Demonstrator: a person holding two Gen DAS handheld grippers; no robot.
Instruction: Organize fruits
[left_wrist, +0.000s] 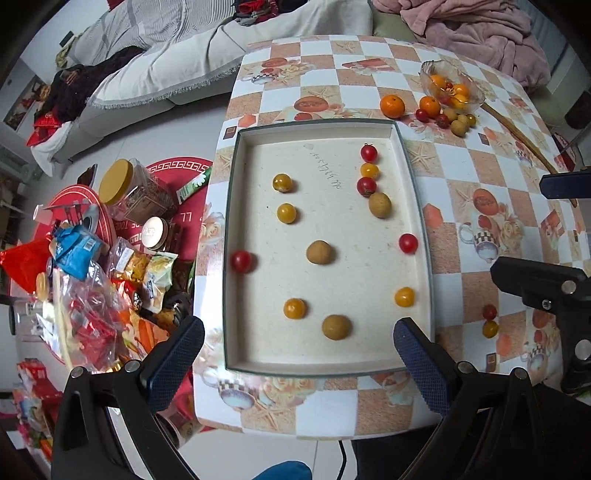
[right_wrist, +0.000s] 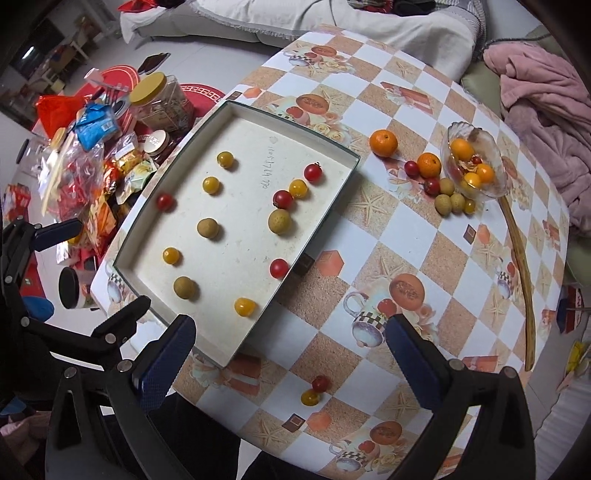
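Note:
A shallow cream tray (left_wrist: 236, 229) (right_wrist: 334, 218) lies on the checkered table and holds several small fruits: red and yellow cherry tomatoes and brown longans. A blurred red tomato (left_wrist: 242, 261) (right_wrist: 165, 202) sits at the tray's left wall. A red tomato (right_wrist: 320, 383) and a yellow one (right_wrist: 309, 397) lie loose on the table near the front edge; they also show in the left wrist view (left_wrist: 489, 321). My left gripper (left_wrist: 299, 356) is open and empty above the tray's near edge. My right gripper (right_wrist: 291, 360) is open and empty above the loose pair.
A glass bowl (left_wrist: 476, 98) (right_wrist: 495, 184) of fruit stands at the far right, with two oranges (right_wrist: 384, 143), tomatoes and longans beside it. A wooden stick (right_wrist: 521, 266) lies on the right. A low red table with snack bags and jars (left_wrist: 122, 229) stands left.

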